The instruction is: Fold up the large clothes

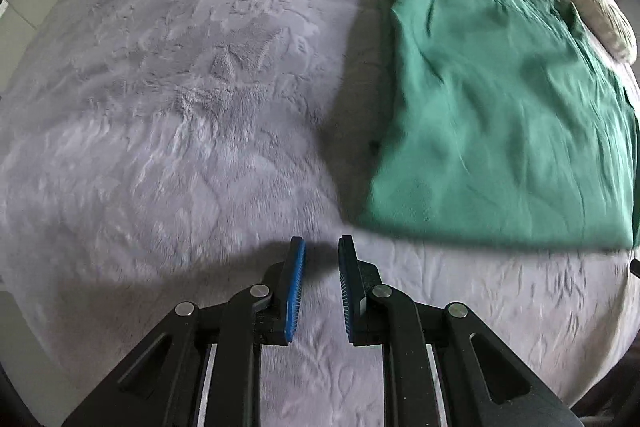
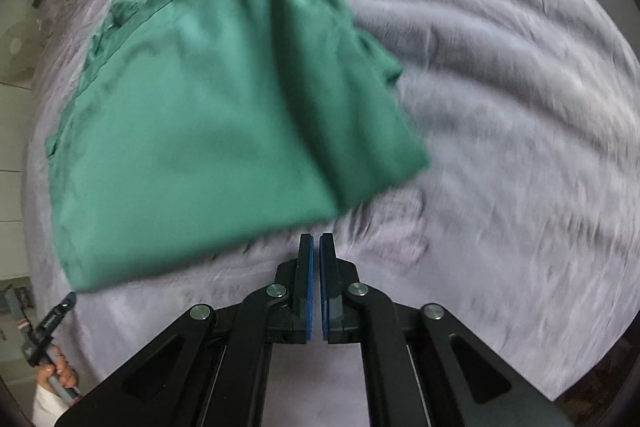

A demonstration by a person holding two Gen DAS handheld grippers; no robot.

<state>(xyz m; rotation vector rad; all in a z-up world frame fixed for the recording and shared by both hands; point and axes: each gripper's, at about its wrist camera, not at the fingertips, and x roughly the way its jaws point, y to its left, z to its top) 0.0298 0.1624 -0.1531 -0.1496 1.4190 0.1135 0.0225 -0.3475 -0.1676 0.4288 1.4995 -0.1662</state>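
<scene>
green garment folded flat on the bed, both grippers empty above the blanket.

the folded green garment [image 1: 496, 115] lies as a rough rectangle on the grey embossed blanket [image 1: 168, 99], its far end close to the cream pillow [image 1: 592, 7] at the bed's far edge. the left gripper [image 1: 322, 247] hangs over bare blanket just beside the garment's near edge, its blue pads a little apart with nothing between them. the right gripper [image 2: 316, 241] sits just off the garment's near corner, pads pressed almost together, gripping nothing. a hand [image 2: 60, 371] shows at the lower left of the right wrist view.
</scene>
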